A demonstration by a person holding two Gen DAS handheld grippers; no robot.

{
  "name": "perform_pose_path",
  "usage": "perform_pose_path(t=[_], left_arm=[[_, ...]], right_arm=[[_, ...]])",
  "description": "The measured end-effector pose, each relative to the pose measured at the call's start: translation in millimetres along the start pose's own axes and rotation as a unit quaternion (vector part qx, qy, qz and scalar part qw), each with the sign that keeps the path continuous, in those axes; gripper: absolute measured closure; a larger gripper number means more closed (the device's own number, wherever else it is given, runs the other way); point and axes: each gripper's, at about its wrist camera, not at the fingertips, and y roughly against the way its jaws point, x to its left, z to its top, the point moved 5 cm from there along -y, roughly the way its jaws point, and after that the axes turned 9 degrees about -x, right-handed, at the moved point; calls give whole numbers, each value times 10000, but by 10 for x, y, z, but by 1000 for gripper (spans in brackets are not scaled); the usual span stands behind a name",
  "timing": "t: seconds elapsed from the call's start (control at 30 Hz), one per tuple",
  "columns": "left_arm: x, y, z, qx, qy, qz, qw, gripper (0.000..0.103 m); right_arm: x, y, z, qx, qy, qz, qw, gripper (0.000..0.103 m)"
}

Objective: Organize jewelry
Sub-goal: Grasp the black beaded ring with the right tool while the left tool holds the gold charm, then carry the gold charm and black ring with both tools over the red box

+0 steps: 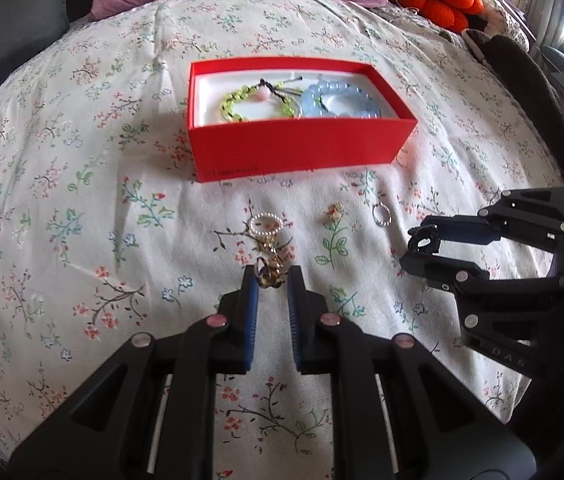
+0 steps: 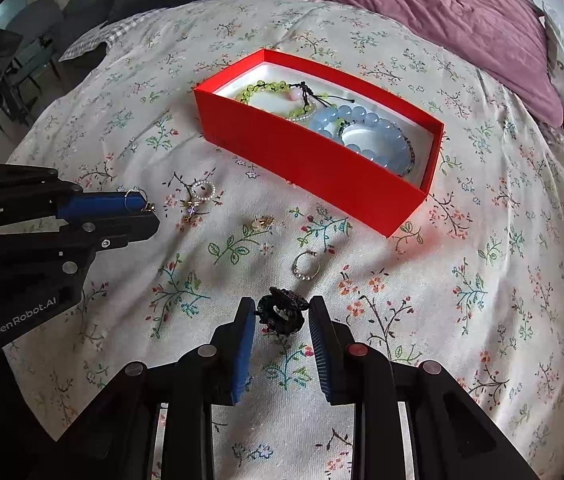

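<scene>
Left gripper (image 1: 273, 276) jaws pinching a gold ring (image 1: 267, 274), right gripper (image 2: 282, 312) jaws clamped on black jewelry (image 2: 282, 312), red box (image 2: 322, 160) at twelve o'clock on the bed (image 2: 482, 320).

The left black two-finger gripper with blue ribbed pads (image 1: 273, 280) points steeply downward, its jaws nearly closed and pinching something small at the tips. The right black gripper with blue pads (image 2: 282, 312) also points steeply down, jaws standing a little wider, a dark piece between them.

Left gripper (image 1: 273, 276) fingers pinching gold ring (image 1: 268, 276) — red box (image 1: 302, 148) beyond, floral bedspread (image 1: 81, 200)
</scene>
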Motion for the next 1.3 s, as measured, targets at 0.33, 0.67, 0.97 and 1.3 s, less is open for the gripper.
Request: perform_pose_path(t=[0.33, 0.67, 0.97, 1.3], left_arm=[[49, 155, 269, -198, 309, 43, 9993, 87], [27, 198, 638, -583, 570, 89, 9966, 87], [67, -127, 846, -743, 855, 230, 9933, 87], [148, -489, 889, -647, 822, 411, 9937, 87]], right_arm=[[-92, 220, 209, -233, -270, 7, 9994, 75], [-260, 338, 466, -502, -702, -28, 9963, 75], [-530, 173, 726, -944, -1151, -43, 9888, 75], [-739, -120, 817, -876, -1495, 92, 9848, 75]])
